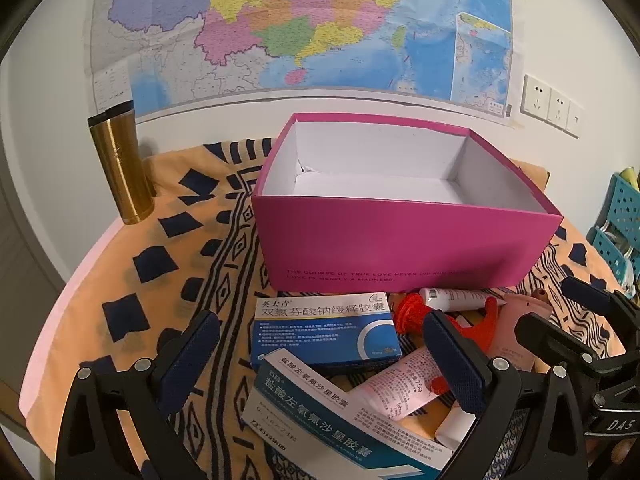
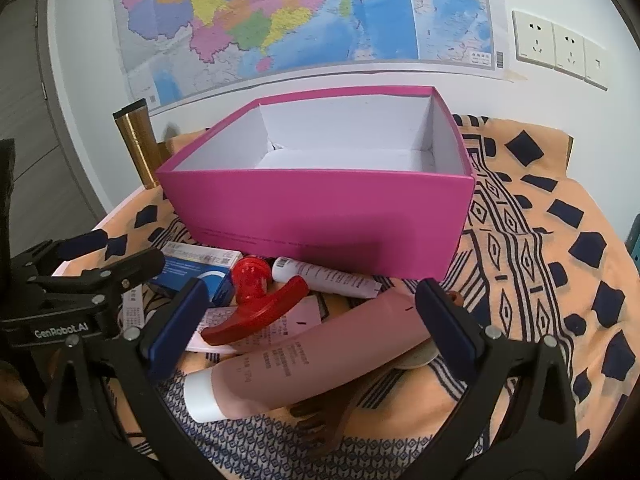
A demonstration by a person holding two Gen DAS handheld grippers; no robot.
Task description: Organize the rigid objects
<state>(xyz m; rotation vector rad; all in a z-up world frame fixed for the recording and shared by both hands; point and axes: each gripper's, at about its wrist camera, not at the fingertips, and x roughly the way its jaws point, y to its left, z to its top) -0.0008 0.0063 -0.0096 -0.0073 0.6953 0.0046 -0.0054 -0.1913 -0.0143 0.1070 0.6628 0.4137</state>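
Observation:
An open pink box [image 1: 400, 236] [image 2: 320, 216] with a white, bare inside stands on the patterned cloth. In front of it lies a heap: a blue medicine carton [image 1: 324, 330] [image 2: 192, 270], a blue-and-white carton [image 1: 332, 416], a red plastic handle piece [image 1: 412, 314] [image 2: 260, 300], a small white tube [image 1: 460, 298] [image 2: 324, 278], a pale pink tube [image 1: 400, 388], and a large dusty-pink tube [image 2: 316, 356]. My left gripper [image 1: 324, 364] hangs open over the two cartons. My right gripper [image 2: 316, 316] is open around the large pink tube without touching it.
A gold tumbler [image 1: 122, 168] [image 2: 138, 144] stands at the back left by the wall. A wall map and sockets [image 2: 560, 48] are behind. Blue plastic baskets [image 1: 618, 224] sit off the right edge. A brown comb-like object [image 2: 320, 420] lies under the large tube.

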